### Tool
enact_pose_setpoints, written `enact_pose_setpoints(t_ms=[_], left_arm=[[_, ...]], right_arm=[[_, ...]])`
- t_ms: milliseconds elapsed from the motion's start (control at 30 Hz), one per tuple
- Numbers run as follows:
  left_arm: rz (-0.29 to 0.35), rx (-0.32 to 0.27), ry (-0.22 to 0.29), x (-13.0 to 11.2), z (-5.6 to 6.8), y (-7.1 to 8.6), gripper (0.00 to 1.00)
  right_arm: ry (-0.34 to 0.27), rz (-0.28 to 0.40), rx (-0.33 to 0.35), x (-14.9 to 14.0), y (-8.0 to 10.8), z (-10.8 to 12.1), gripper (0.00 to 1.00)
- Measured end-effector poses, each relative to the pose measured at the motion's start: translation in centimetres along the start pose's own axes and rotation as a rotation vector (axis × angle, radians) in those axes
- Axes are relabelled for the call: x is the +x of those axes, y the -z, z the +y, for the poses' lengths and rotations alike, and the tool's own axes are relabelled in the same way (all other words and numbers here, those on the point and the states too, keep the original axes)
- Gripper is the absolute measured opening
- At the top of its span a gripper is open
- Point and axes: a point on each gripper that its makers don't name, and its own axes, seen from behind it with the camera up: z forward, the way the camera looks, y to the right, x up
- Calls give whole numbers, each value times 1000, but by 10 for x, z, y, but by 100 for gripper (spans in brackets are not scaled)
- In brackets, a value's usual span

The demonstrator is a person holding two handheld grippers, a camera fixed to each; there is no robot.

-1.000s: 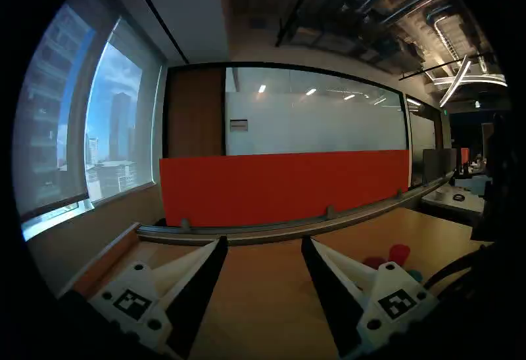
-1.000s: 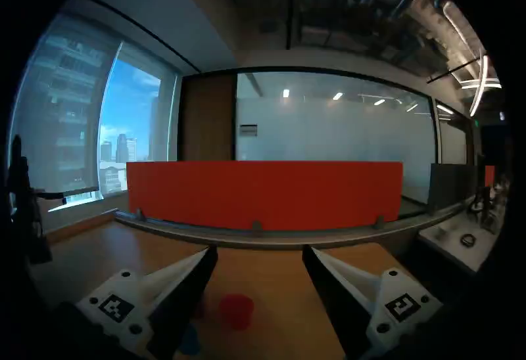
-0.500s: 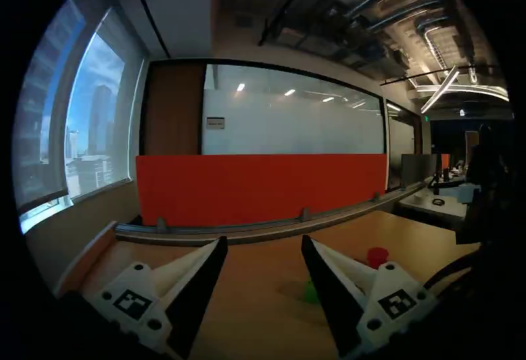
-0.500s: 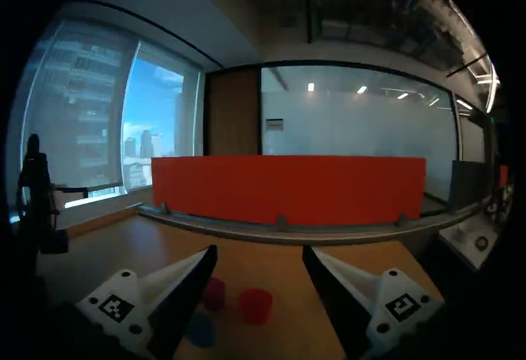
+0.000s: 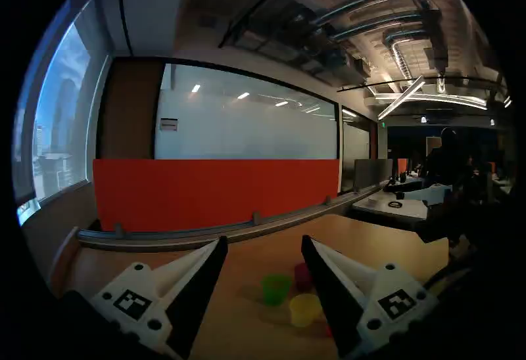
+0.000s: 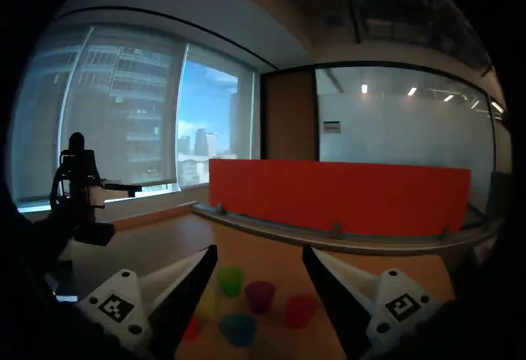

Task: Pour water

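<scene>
Left claw [image 5: 263, 242] and right claw [image 6: 260, 249] hover spread and empty above coloured cups [image 6: 260, 295] clustered on the bench [image 6: 164, 242], well short of its far edge; a clean pour probably needs one centred, upright grip first.

- Cups [image 6: 260, 294] stand clustered close together on the table [image 6: 283, 255].
- A divider panel [image 6: 342, 196] runs along the table's far edge, behind the cups.
- Windows [image 6: 131, 130] lie to the panel's left.
</scene>
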Motion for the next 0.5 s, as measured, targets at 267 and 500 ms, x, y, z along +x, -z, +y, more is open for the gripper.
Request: enact_pose_setpoints(t_ms=[267,500], left_arm=[[-17,-40,14,-3,4,-1,83],[-38,-64,7,-8,4,-5,83]], right_arm=[[10,-24,47,1,-2,-11,100],[37,-93,84,-14,-2,-16,100]])
